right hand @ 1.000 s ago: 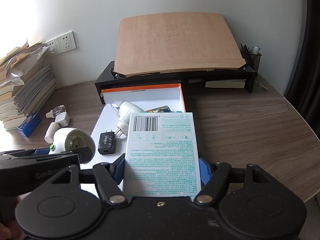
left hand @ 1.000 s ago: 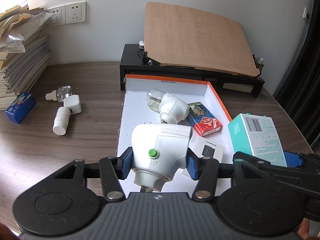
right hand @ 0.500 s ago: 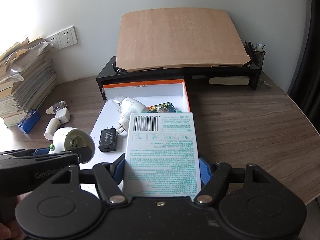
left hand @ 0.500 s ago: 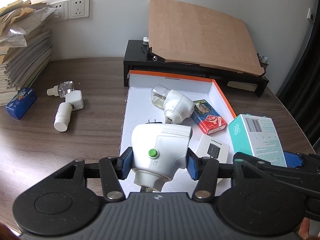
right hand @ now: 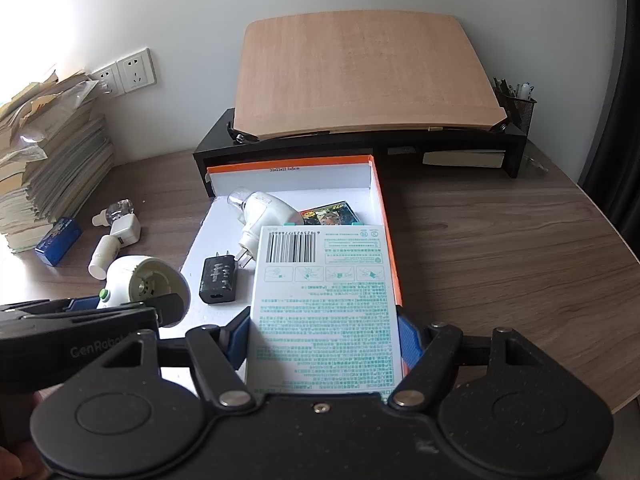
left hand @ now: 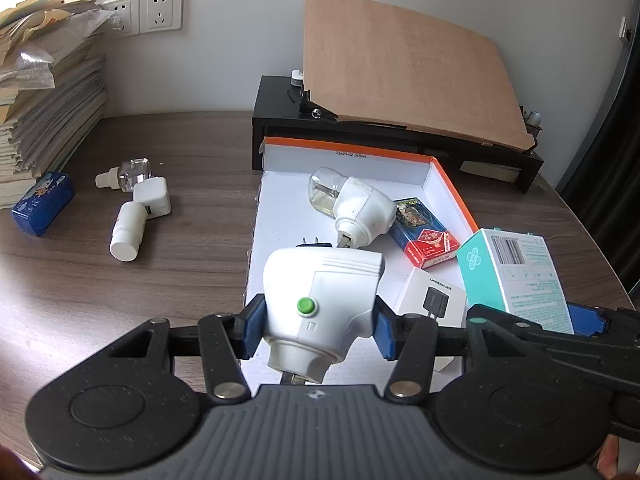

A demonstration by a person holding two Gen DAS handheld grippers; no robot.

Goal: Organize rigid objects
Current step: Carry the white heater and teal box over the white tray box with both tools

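My left gripper [left hand: 318, 328] is shut on a white plug-in device [left hand: 320, 292] with a green button, held over the near edge of the orange-rimmed white box [left hand: 452, 196]. My right gripper [right hand: 324, 338] is shut on a teal-and-white carton [right hand: 324, 288], held above the box's right side. In the box lie a white vaporizer with a clear bottle [left hand: 356, 208], a red card pack [left hand: 424, 236], a white charger carton [left hand: 436, 300] and a black charger [right hand: 218, 280]. Each gripper also shows in the other's view, the carton [left hand: 512, 276] at right and the device [right hand: 140, 280] at left.
Left of the box on the wooden table lie a white bottle [left hand: 128, 232], a white cube charger [left hand: 152, 200], a small clear bottle [left hand: 128, 170] and a blue pack [left hand: 42, 208]. A paper stack [left hand: 40, 100] stands far left. Behind the box are a black stand [left hand: 280, 120] with a wooden board [left hand: 400, 68] and a pen cup [right hand: 516, 108].
Both views have drifted only slightly, with the scene sliding a little. Both grips are unchanged and nothing on the table has moved.
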